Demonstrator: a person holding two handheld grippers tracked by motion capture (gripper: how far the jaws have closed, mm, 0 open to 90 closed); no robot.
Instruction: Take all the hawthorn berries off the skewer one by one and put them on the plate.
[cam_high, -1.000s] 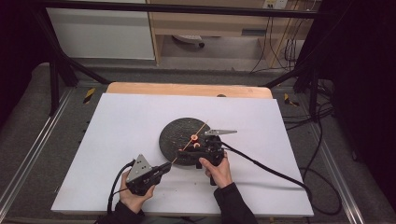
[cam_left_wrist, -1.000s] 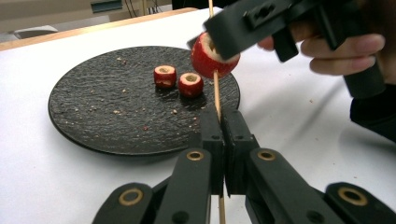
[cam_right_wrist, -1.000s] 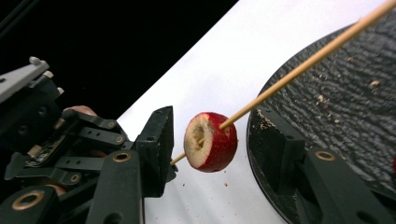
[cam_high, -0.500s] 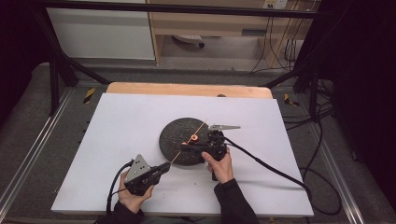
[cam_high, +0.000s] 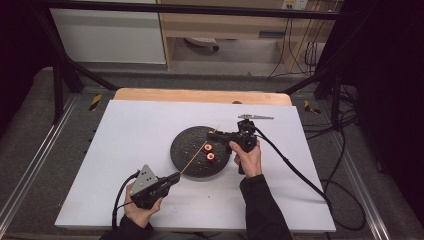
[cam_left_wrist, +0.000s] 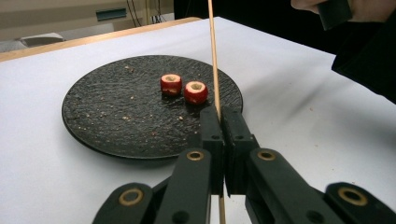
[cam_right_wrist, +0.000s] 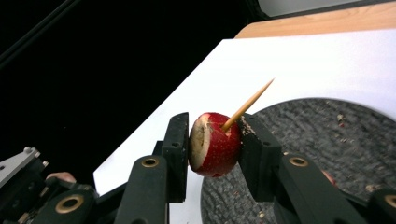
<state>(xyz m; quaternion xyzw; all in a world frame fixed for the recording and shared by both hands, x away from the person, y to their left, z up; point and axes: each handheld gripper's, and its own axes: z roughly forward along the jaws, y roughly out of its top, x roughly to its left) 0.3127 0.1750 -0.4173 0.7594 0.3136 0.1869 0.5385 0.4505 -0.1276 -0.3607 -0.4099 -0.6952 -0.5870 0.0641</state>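
My right tool (cam_right_wrist: 212, 142) clamps a cored red fruit piece (cam_right_wrist: 214, 144) for threading onto the thin wooden skewer (cam_left_wrist: 214, 60) my left tool (cam_left_wrist: 220, 135) pinches steady.

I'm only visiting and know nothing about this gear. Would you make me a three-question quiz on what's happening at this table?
1. True or false: the left tongs are shut on the wooden skewer.
2. How many red fruit pieces lie on the black plate?
A. one
B. two
C. four
3. Fill in: the right tongs grip a red fruit with the skewer's ____ poking out of it.

Key
1. True: the jaws pinch the stick, seen in the left gripper view.
2. B: two lie side by side near the plate's middle.
3. Tip: the pointed end sticks out past the fruit, seen in the right gripper view.
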